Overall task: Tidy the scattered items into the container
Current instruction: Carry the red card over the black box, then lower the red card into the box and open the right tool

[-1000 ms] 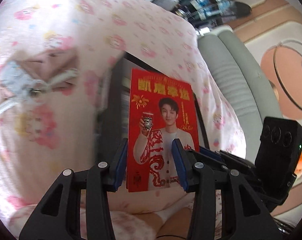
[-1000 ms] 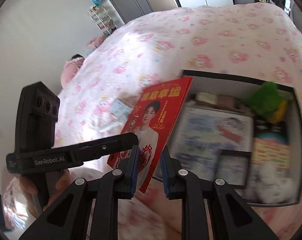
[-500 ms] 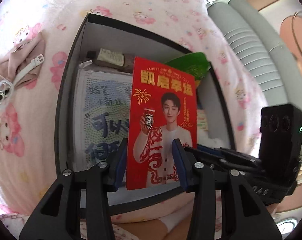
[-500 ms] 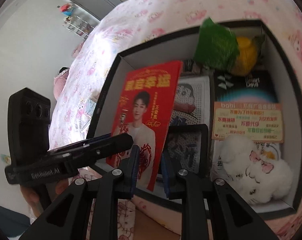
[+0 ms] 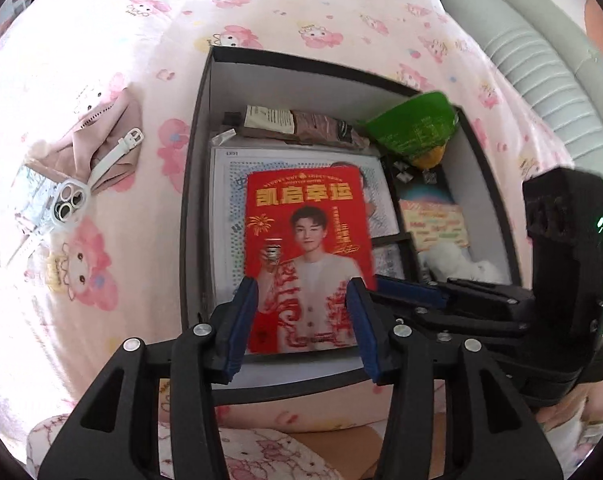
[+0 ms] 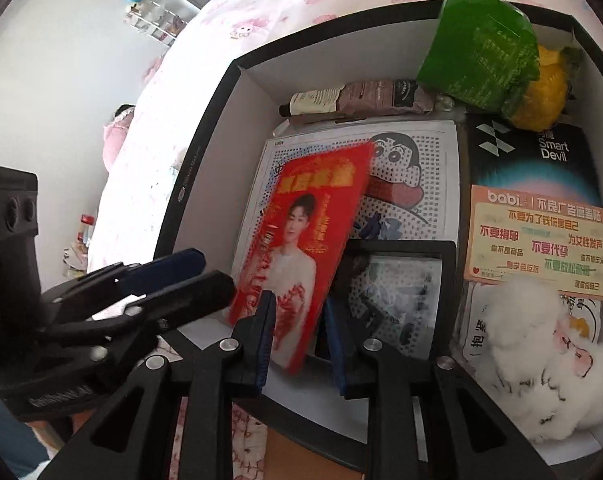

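A red card printed with a person's portrait (image 5: pixel 309 256) (image 6: pixel 301 248) leans low inside the black, white-lined box (image 5: pixel 193 200) (image 6: pixel 197 184), over a dotted cartoon sheet. My right gripper (image 6: pixel 299 304) (image 5: pixel 385 284) straddles the card's lower corner. Its jaws are opening, with a gap on each side, and the card looks blurred. My left gripper (image 5: pixel 301 284) (image 6: pixel 205 276) hovers at the box's near edge, its jaws also opening. The card lies beyond its tips and nothing is pressed between them.
The box also holds a green pouch (image 6: pixel 477 44), a brown tube (image 6: pixel 361 96), a black frame (image 6: pixel 397 280), a peach sticker sheet (image 6: pixel 537 236) and a white plush (image 6: pixel 541 360). On the pink bedspread to the left lie a pink cloth with a white strap (image 5: pixel 109 140) and a clear phone case (image 5: pixel 61 204).
Both grippers carried the card from over the bedspread down into the box and tipped downward. The right jaws have widened off the card, which has sunk lower.
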### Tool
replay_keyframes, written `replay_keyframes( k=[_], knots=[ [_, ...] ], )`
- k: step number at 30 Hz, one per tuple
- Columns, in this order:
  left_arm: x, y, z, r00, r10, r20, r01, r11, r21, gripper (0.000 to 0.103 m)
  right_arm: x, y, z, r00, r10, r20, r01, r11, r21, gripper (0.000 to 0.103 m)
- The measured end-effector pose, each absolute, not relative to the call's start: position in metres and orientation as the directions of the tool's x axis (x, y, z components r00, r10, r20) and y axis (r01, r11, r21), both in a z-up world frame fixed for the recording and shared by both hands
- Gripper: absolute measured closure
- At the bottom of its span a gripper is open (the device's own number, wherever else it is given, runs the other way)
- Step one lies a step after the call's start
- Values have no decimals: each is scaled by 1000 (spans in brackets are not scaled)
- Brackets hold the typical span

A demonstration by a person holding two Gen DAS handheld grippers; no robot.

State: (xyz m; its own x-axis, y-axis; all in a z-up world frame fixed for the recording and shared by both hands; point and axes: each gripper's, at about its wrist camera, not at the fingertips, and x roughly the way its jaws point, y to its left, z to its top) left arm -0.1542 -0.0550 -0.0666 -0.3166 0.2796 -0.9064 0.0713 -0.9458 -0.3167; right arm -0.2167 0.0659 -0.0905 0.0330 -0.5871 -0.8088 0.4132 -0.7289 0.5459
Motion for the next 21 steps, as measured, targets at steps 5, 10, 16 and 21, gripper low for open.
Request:
replay_keyframes(
  k=[5, 10, 16, 21],
  knots=[
    [-167, -49, -64, -338, 373, -864, 34, -912, -408, 58, -217, 82, -77, -3, -621, -784, 378, -726, 574, 80],
    [-184, -30, -74, -318, 425, -848, -38, -899, -436, 66, -221, 108, -58, -209, -507, -836, 349, -837, 421, 80],
    [-206, 1, -87, -277, 465, -841, -108, -885, -453, 77, -230, 106, -65, -281, -387, -878, 336, -897, 288, 80],
    [-215, 5, -104, -234, 450, -862, -78, -892, -445, 78, -235, 104, -76, -253, -356, -900, 330, -906, 266, 81]
  ],
)
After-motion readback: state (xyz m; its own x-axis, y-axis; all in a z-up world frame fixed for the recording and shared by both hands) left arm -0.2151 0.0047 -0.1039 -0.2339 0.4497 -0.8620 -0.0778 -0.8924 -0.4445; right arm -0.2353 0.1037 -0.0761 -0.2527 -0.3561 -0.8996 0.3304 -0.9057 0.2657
